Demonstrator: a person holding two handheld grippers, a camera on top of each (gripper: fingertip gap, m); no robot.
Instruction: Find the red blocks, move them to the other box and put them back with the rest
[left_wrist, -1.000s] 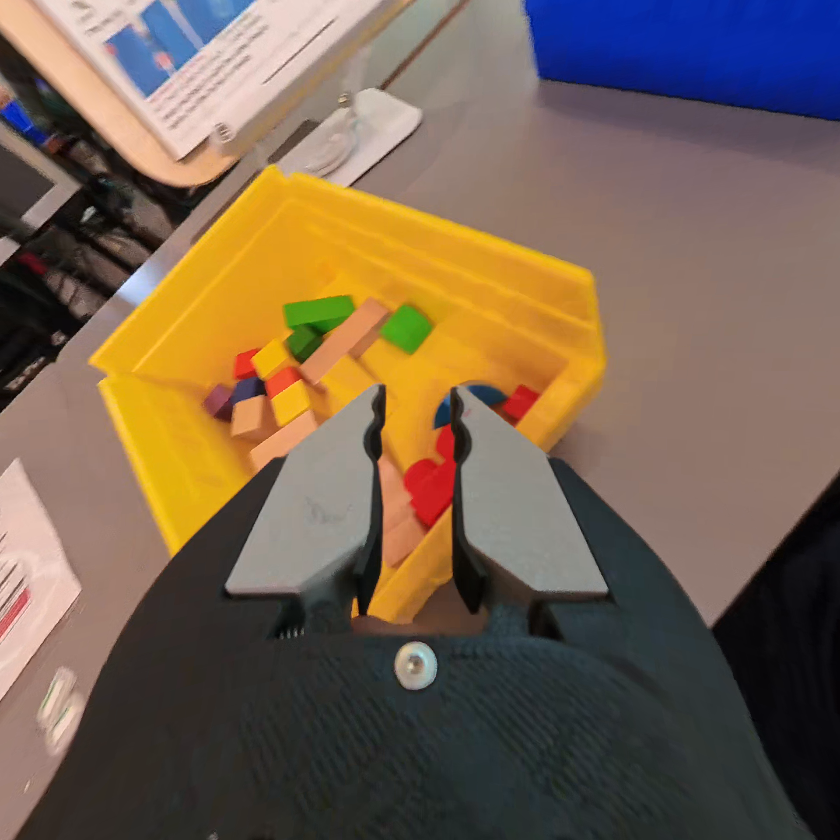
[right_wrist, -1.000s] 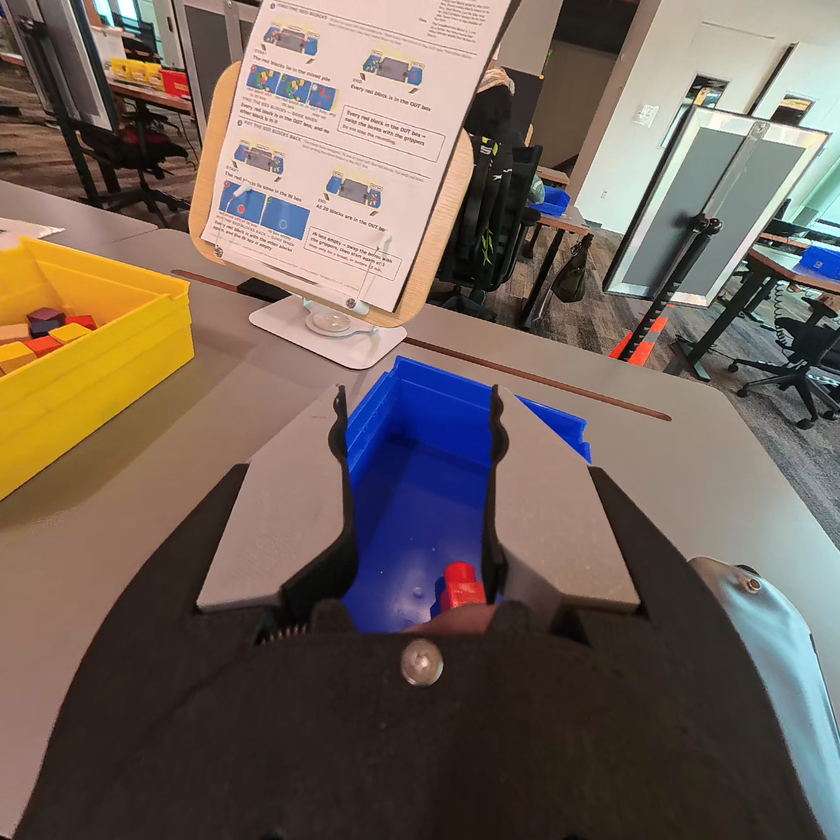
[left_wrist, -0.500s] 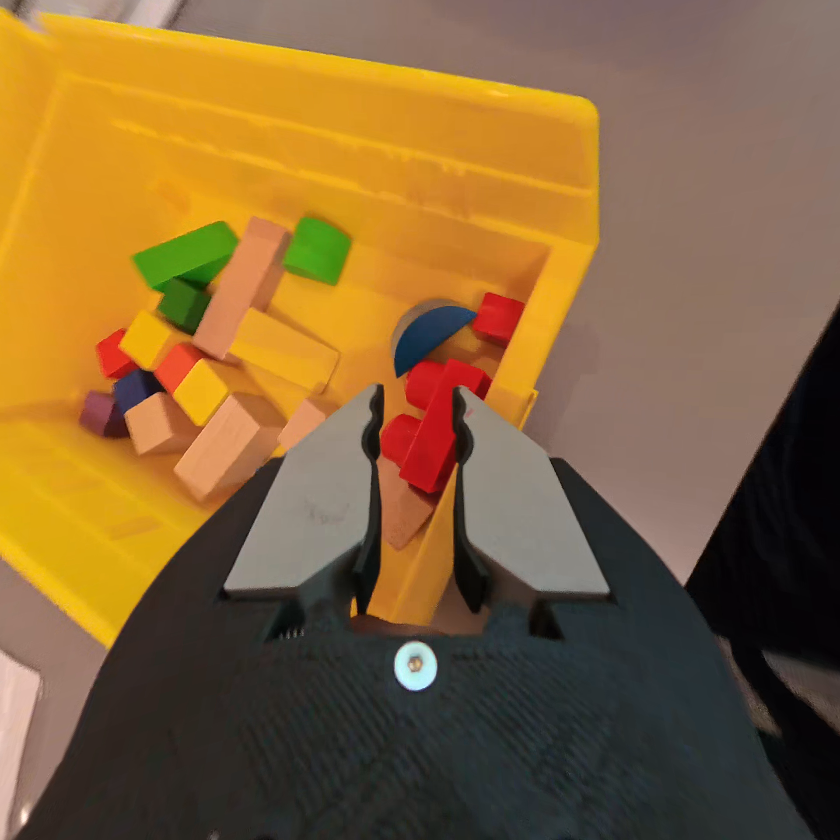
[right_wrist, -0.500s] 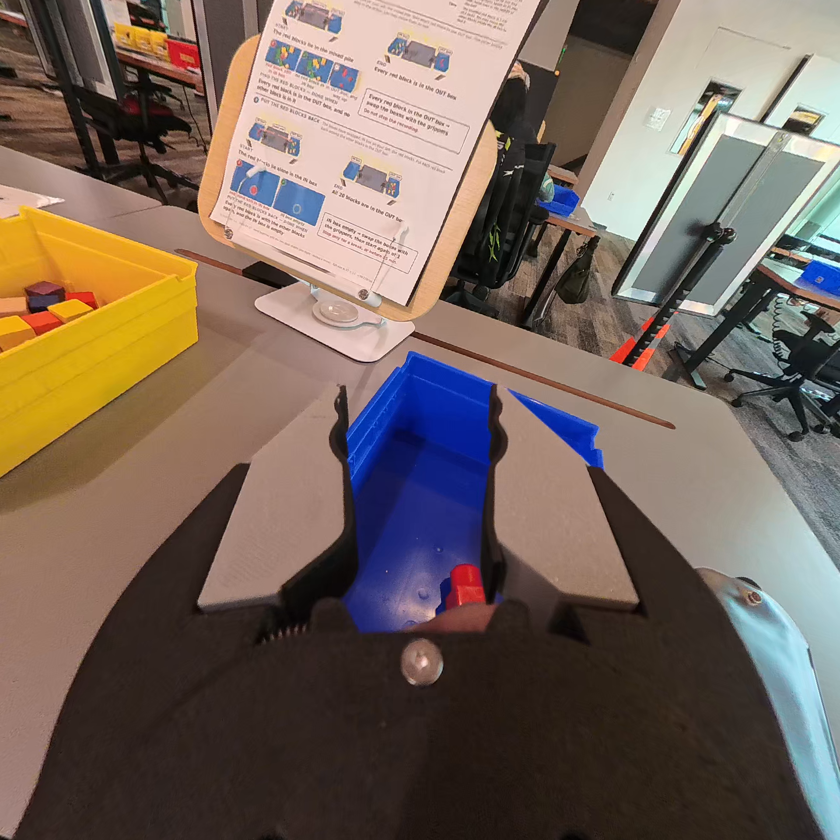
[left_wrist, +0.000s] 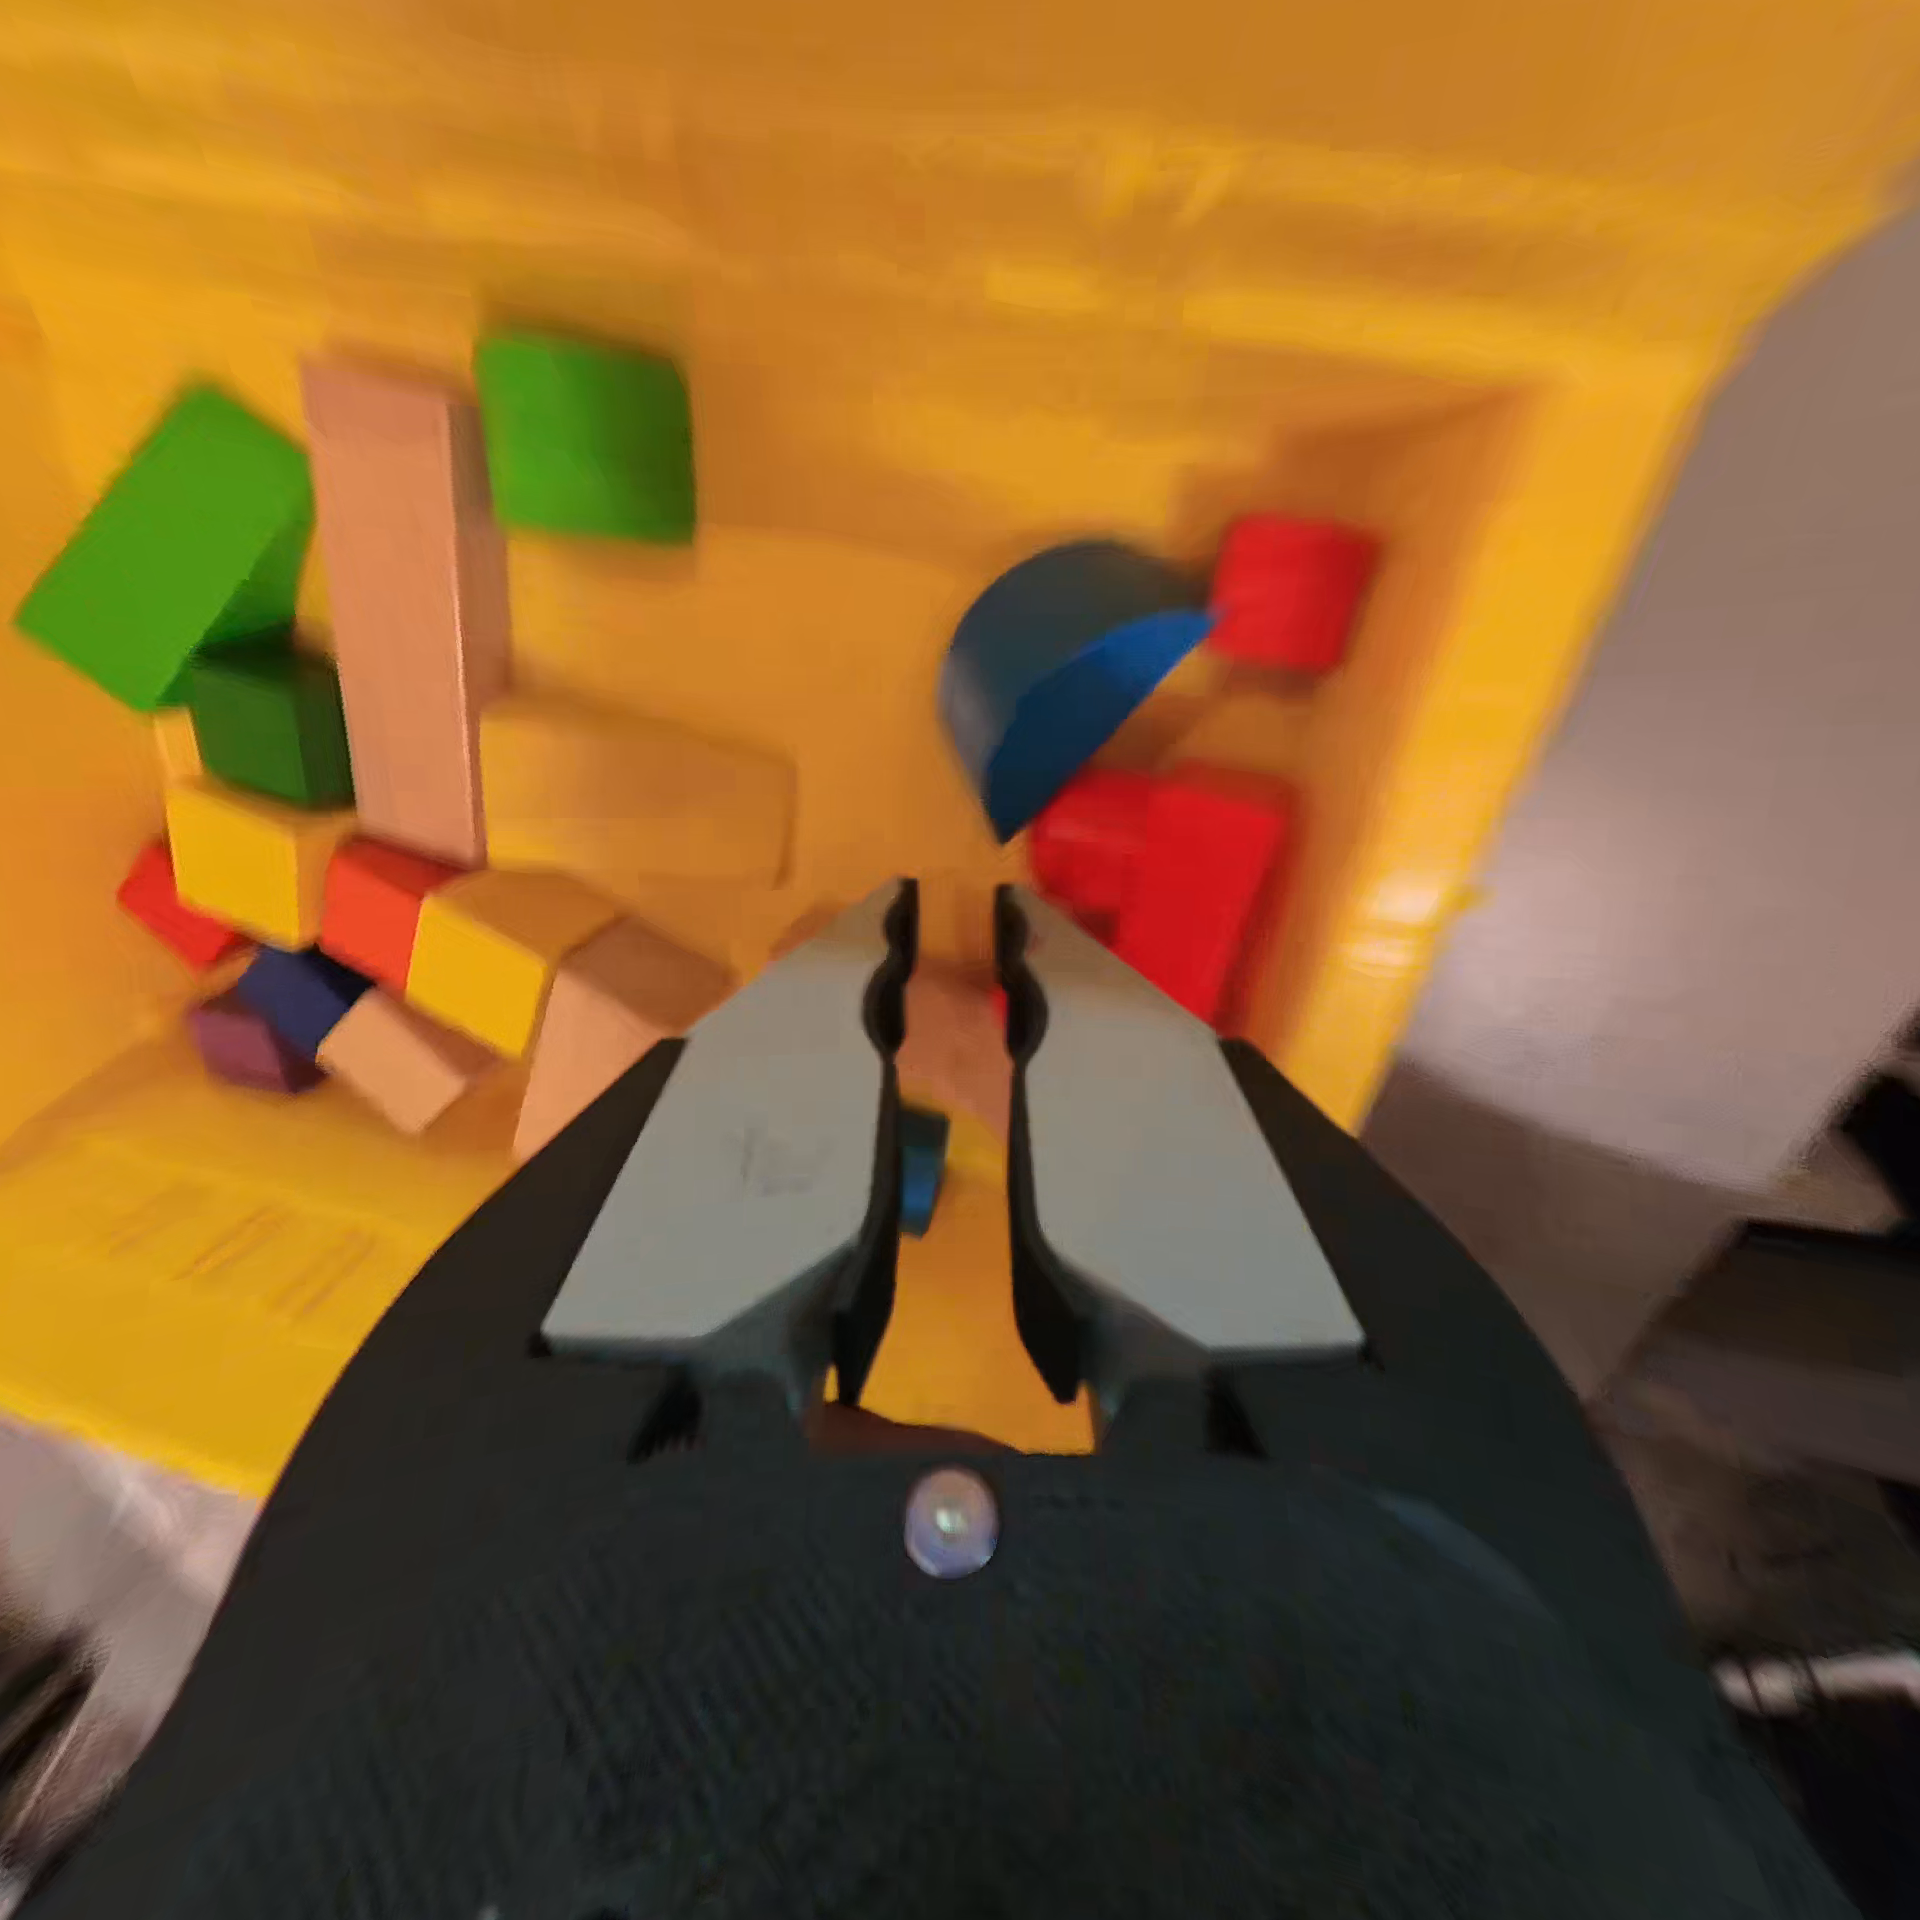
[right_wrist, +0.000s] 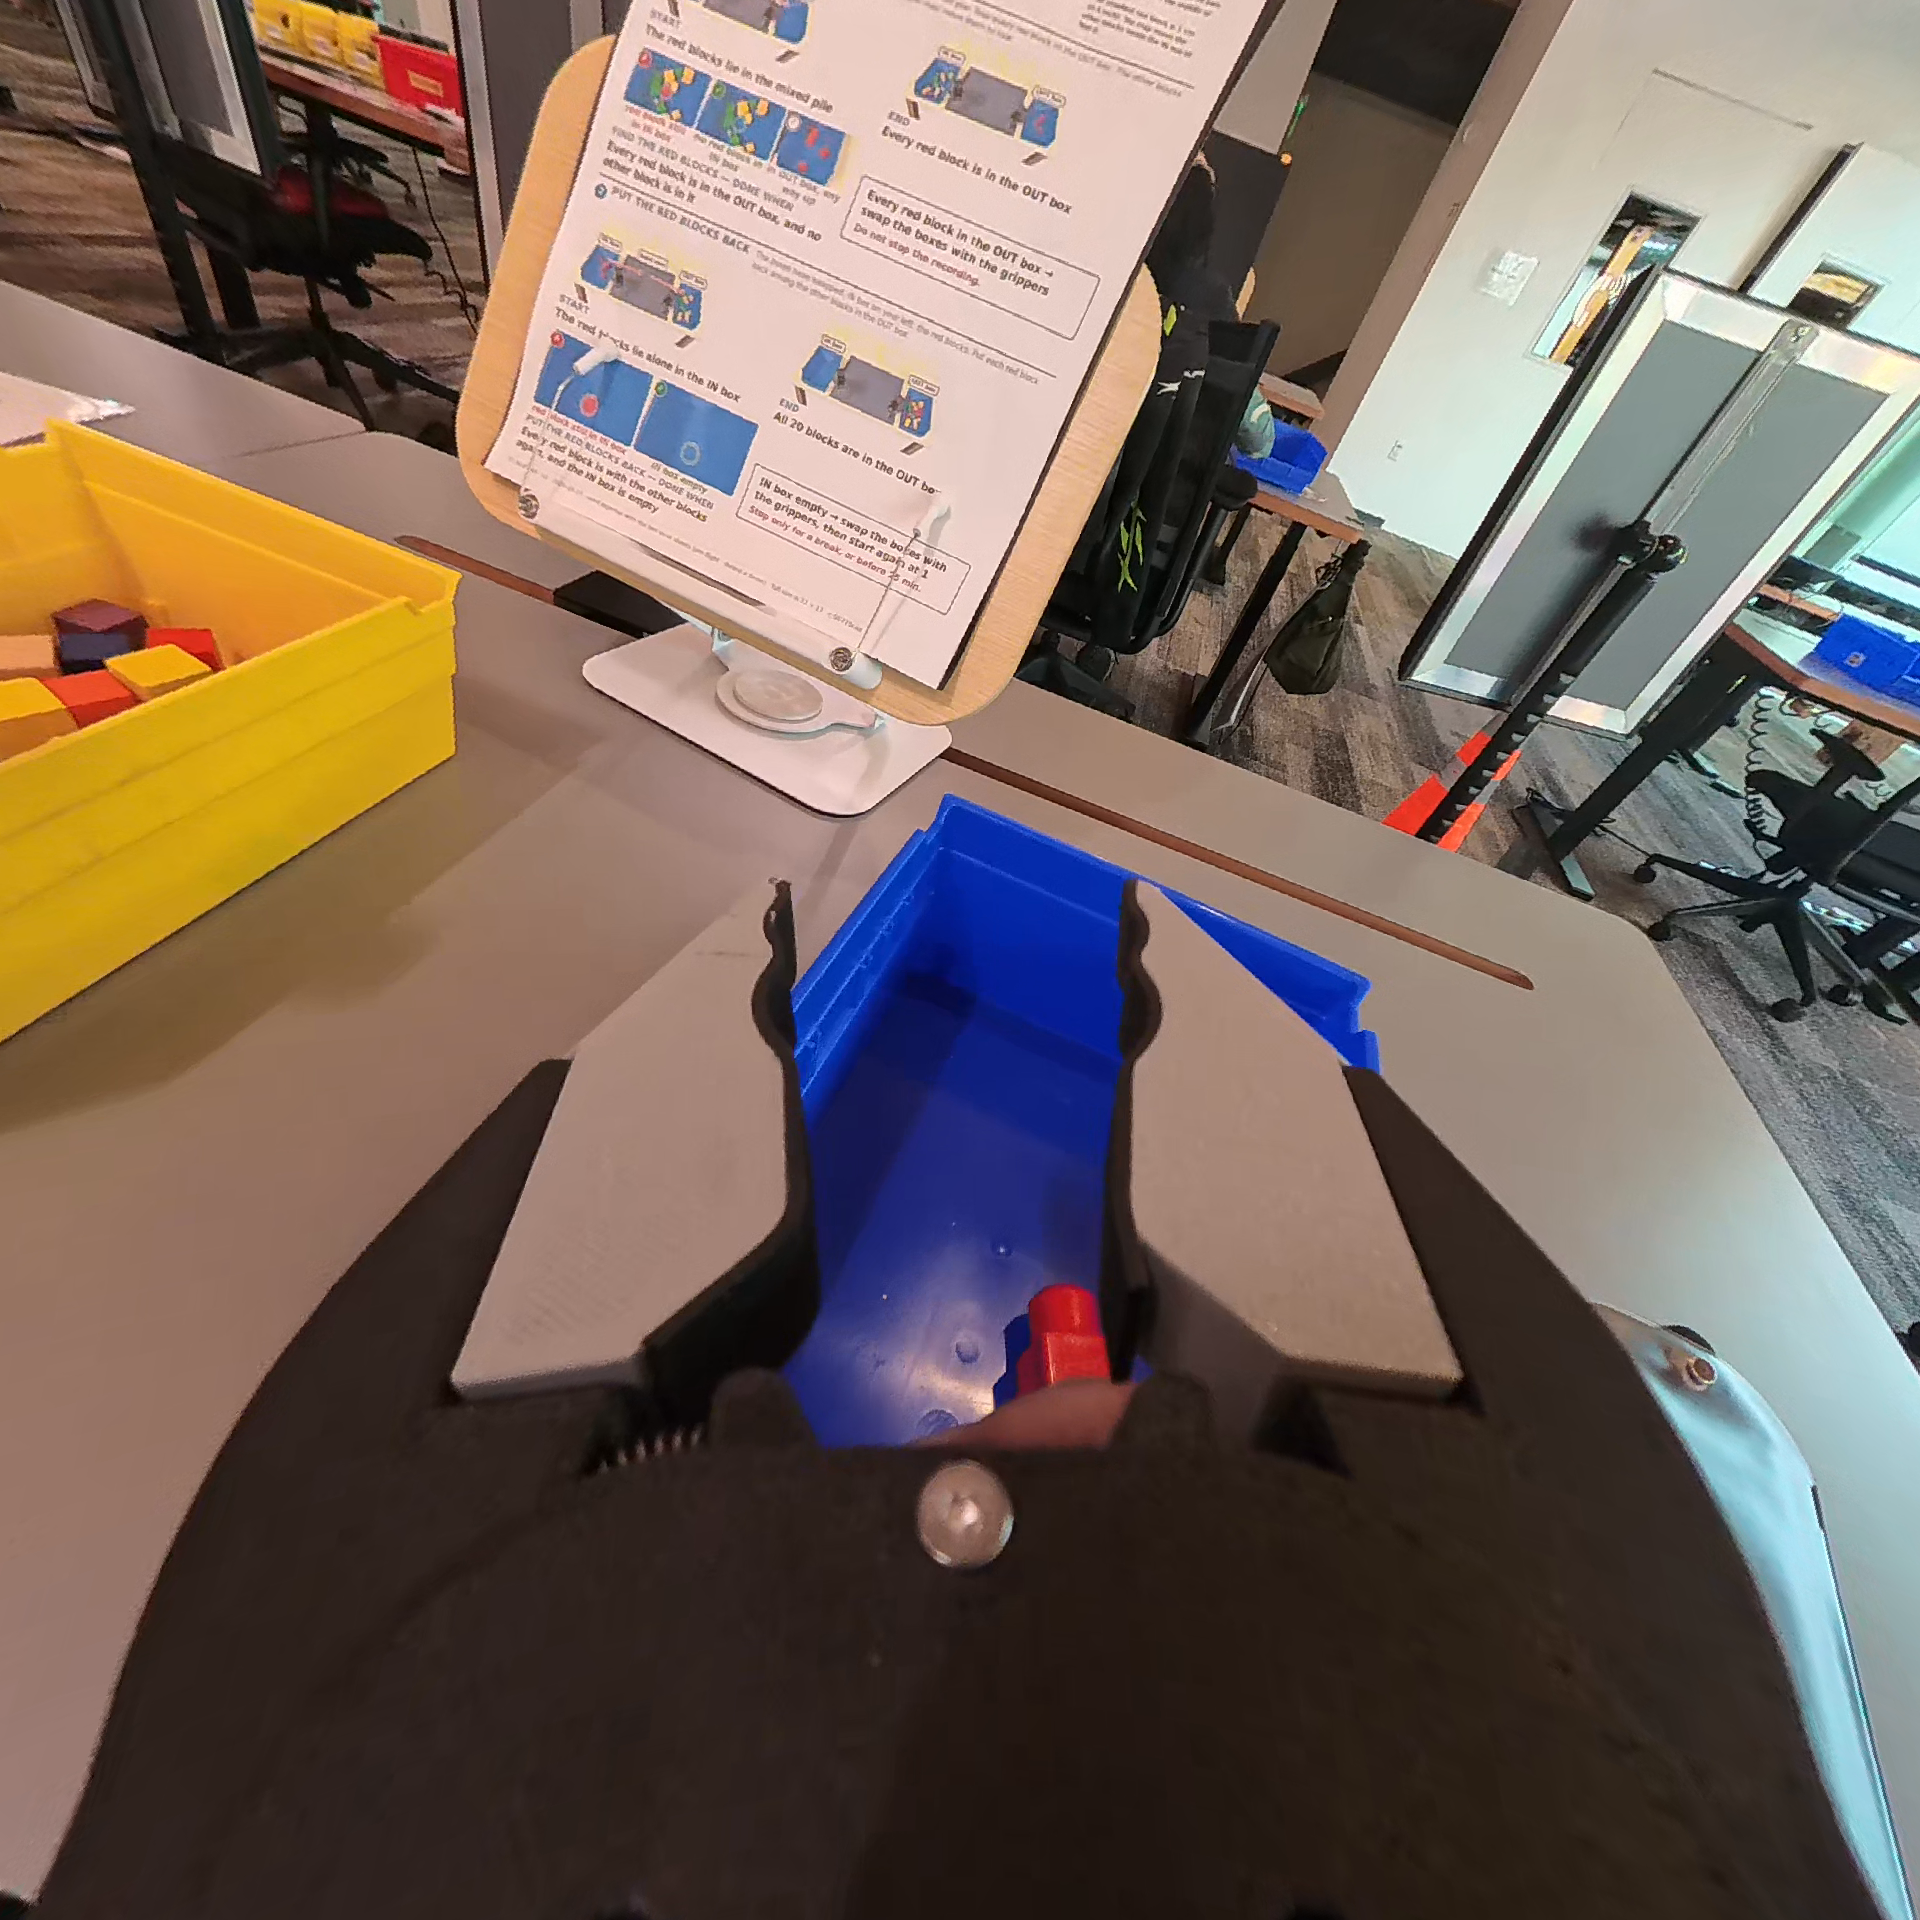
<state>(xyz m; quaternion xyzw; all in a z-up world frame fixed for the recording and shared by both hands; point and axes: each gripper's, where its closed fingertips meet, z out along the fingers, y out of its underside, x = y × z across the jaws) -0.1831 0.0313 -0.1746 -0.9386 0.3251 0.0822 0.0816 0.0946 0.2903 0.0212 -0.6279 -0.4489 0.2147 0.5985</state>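
Over the yellow box (left_wrist: 1039, 260), the left gripper (left_wrist: 951, 914) hangs close above the mixed blocks, its jaws narrow with only a slim gap and nothing held between them; the left wrist view is blurred. Just ahead and to the right of its tips lies a cluster of red blocks (left_wrist: 1174, 873) against the box's right wall, with a red cylinder (left_wrist: 1288, 592) farther back and a dark blue half-round block (left_wrist: 1060, 686) partly overlapping the cluster. More red pieces sit in the pile at the left, among them a red-orange cube (left_wrist: 374, 894) wedged between yellow, green and plain wood blocks. Across the grey tabletop (right_wrist: 312, 1122), the right gripper (right_wrist: 951, 925) hovers over the blue box (right_wrist: 956, 1143), jaws wide apart and empty; one red block (right_wrist: 1060, 1340) already lies on that box's floor near its front. A sheet on a wooden stand (right_wrist: 831, 312) is propped behind the boxes. The step in hand looks like picking the next red block from the yellow box. To do it well, the left gripper should probably widen, shift right so its fingers straddle a single red piece, and avoid catching the blue half-round or the box wall.
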